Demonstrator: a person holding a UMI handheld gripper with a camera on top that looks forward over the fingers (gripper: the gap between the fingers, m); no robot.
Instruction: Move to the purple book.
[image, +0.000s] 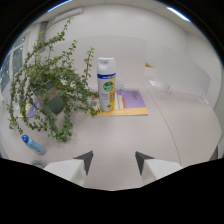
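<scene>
Purple is the colour of the book (131, 98), which lies flat on a pale table (165, 135), well ahead of the gripper (114, 159) and slightly to the right of its centre line. The gripper's two fingers (86, 161) are spread apart with a wide gap between them, and nothing sits in that gap; only bare tabletop shows there. The dark fingertips point forward toward the book, but they are far short of it.

The book rests on top of a yellow sheet (127, 111), whose edge sticks out on the side nearest the gripper. Just left of the book, touching or nearly touching it, stands a spray can (106, 83), upright, white with a blue and green label and a white cap. The can stands almost straight ahead of the gap between the fingers, at about the same range as the book.

Further left of the can is a leafy plant (52, 90) in a dark pot (52, 104), with long thin stems trailing over the table. Its nearest leaves hang closer to the gripper than the book does. Ahead and to the left of the left finger, near the plant, a blue bottle (32, 144) lies on its side on the table.

Beyond the book the table runs on toward a white wall (145, 30).
</scene>
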